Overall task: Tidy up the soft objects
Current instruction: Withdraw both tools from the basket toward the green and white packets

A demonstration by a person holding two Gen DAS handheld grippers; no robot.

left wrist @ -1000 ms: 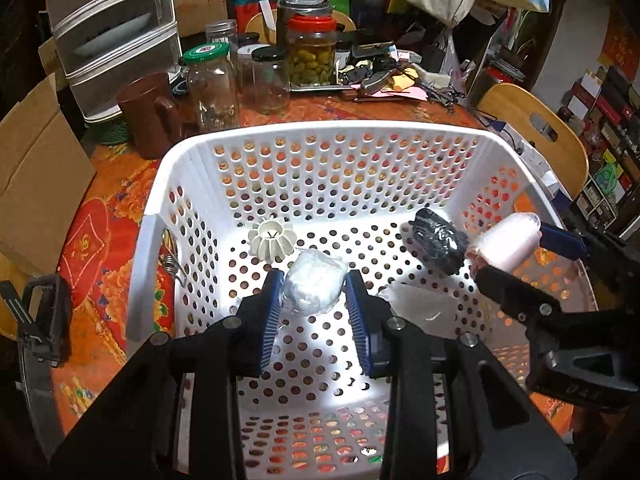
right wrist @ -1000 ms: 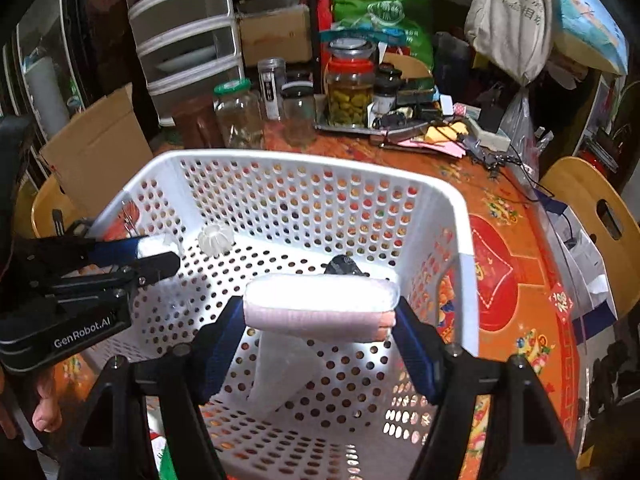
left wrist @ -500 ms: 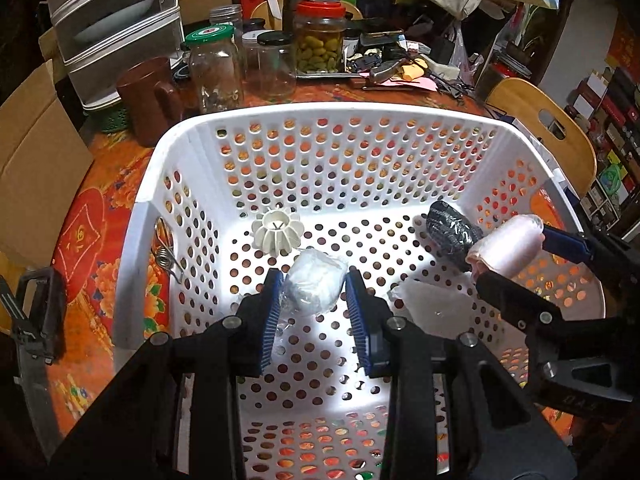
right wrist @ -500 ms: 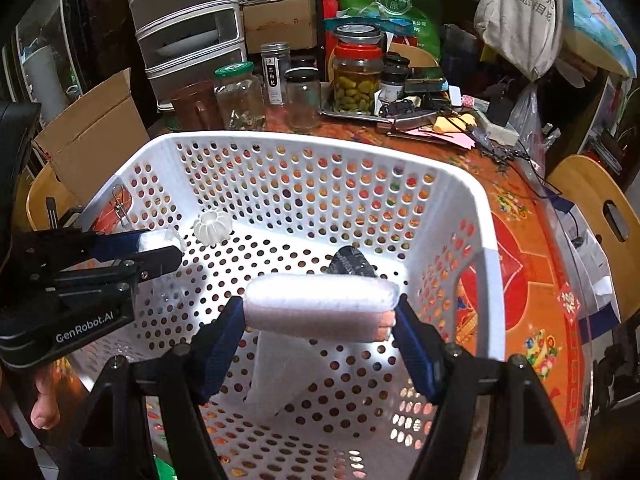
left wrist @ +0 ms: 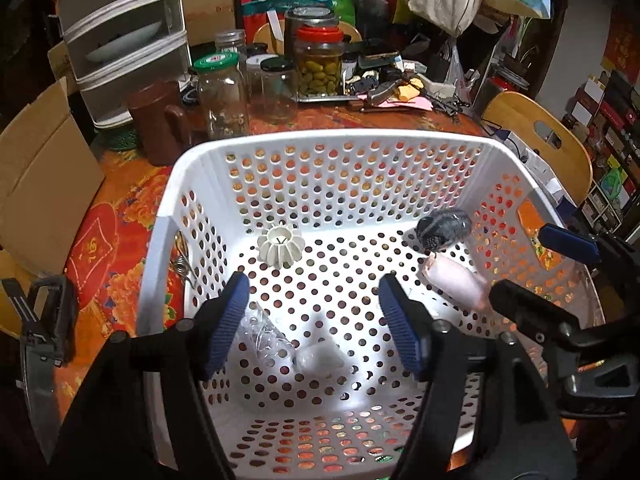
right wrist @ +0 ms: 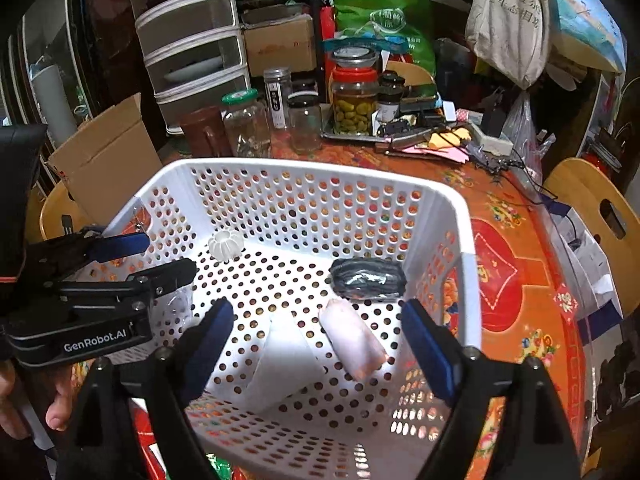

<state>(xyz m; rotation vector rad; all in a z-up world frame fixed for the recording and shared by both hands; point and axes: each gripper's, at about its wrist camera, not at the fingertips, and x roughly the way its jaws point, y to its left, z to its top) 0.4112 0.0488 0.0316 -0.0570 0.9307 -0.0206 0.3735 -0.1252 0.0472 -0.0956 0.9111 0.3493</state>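
Note:
A white perforated basket (left wrist: 320, 138) (right wrist: 320, 168) stands on the table. My left gripper (left wrist: 316, 324) (right wrist: 148, 260) hangs over the basket's near left part, its jaws opening with nothing pressed between them. A blurred white wad (left wrist: 318, 356) with crinkled clear wrap lies on the floor below it. My right gripper (right wrist: 320, 344) (left wrist: 540, 276) is over the right part, jaws also opening. The pink roll (right wrist: 354, 340) (left wrist: 456, 284) lies loose on the basket floor between the blue pads. A dark roll (right wrist: 368, 278) (left wrist: 442, 228) sits just beyond it.
A white ribbed disc (left wrist: 279, 246) and a flat white sheet (right wrist: 284, 360) also lie in the basket. Behind it stand glass jars (left wrist: 224, 96), a brown mug (left wrist: 160, 124) and a drawer unit (left wrist: 124, 40). A cardboard box (left wrist: 40, 184) is left, a wooden chair (left wrist: 540, 140) right.
Both grippers have opened. The white wad has dropped from the left jaws to the basket floor, and the pink roll has dropped from the right jaws beside the dark roll.

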